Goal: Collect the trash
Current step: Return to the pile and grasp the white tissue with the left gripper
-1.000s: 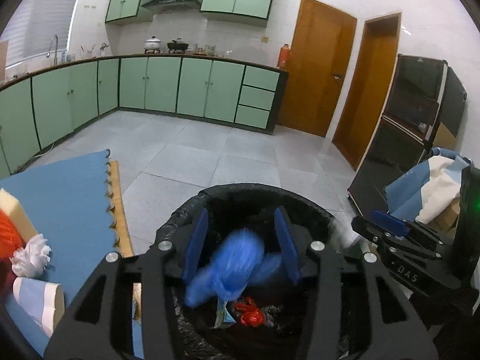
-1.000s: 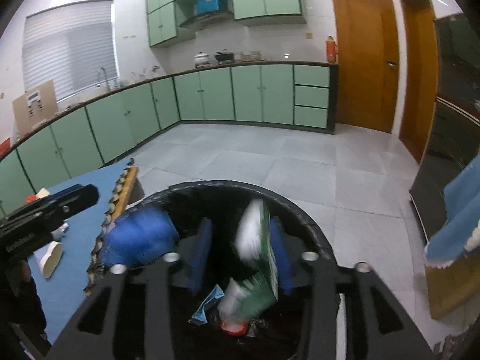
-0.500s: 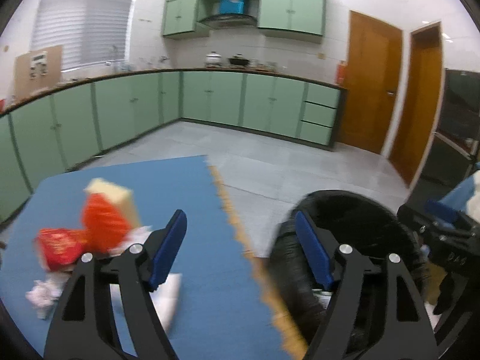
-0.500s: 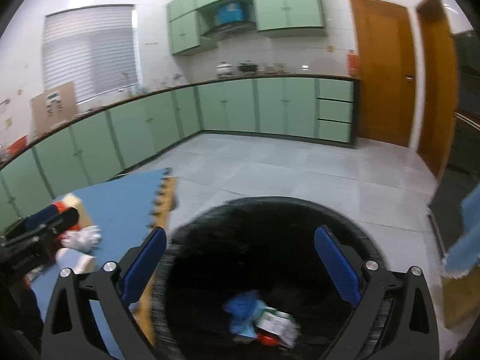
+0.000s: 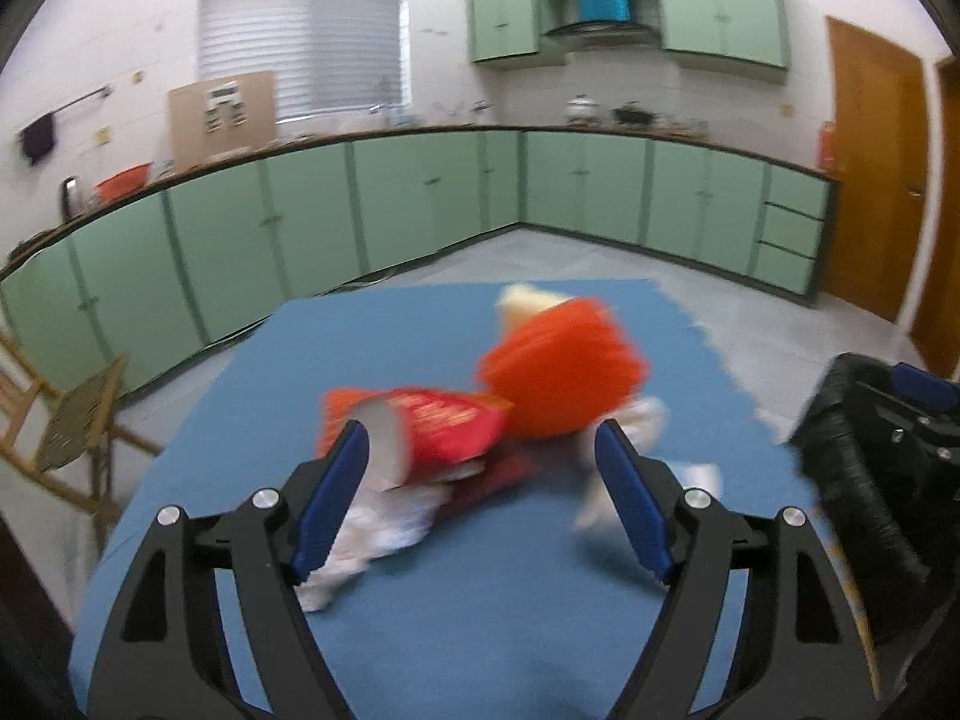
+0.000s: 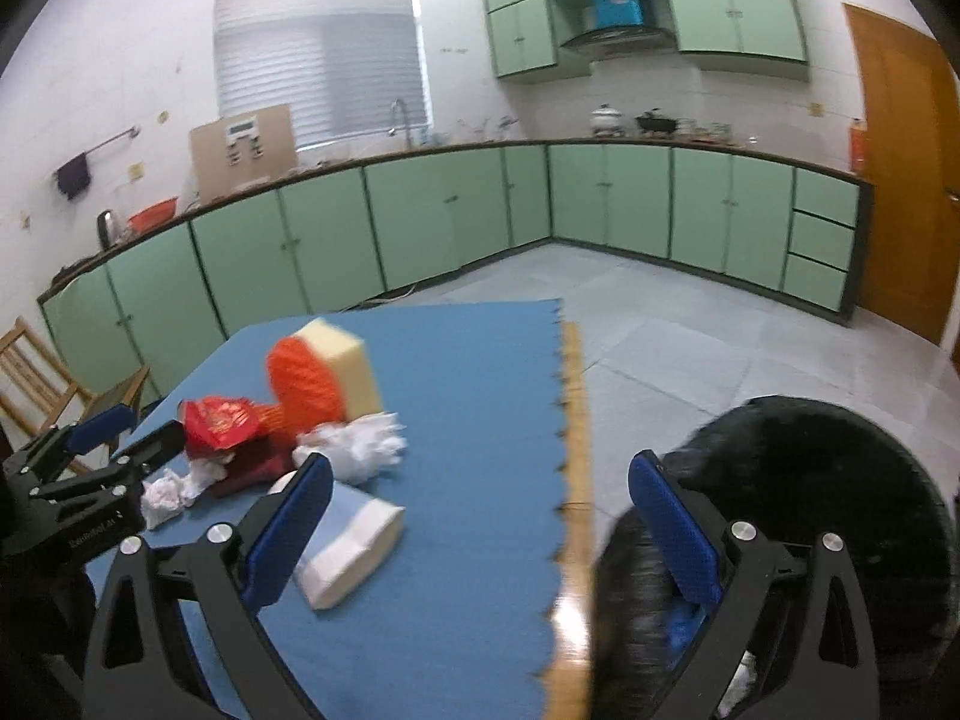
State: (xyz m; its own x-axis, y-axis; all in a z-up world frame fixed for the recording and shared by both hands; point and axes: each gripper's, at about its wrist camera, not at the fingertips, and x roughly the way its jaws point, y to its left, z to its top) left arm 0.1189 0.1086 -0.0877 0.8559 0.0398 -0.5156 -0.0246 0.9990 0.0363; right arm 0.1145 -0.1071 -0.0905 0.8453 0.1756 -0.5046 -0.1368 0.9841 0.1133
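Observation:
My left gripper [image 5: 480, 504] is open and empty, above the blue mat [image 5: 480, 618], facing a trash pile: a red packet [image 5: 438, 426], an orange mesh ball [image 5: 564, 378], a yellow sponge [image 5: 528, 300], white crumpled paper [image 5: 360, 540]. My right gripper [image 6: 480, 534] is open and empty, at the mat's right edge beside the black-lined bin [image 6: 810, 480]. In the right wrist view I see the red packet [image 6: 222, 420], orange ball [image 6: 306, 384], sponge [image 6: 348, 360], crumpled tissue [image 6: 354, 444], a white paper cup [image 6: 354, 546] lying down, and the left gripper [image 6: 102, 450].
The bin also shows at the right in the left wrist view [image 5: 864, 498], with the right gripper [image 5: 918, 408] over it. A wooden chair [image 5: 66, 420] stands left of the table. Green cabinets [image 6: 420, 222] line the far walls. The mat has a wooden edge strip [image 6: 576, 420].
Both grippers opened and dropped their trash into the bin, then swung left from the bin toward the mat. The left now faces the trash pile.

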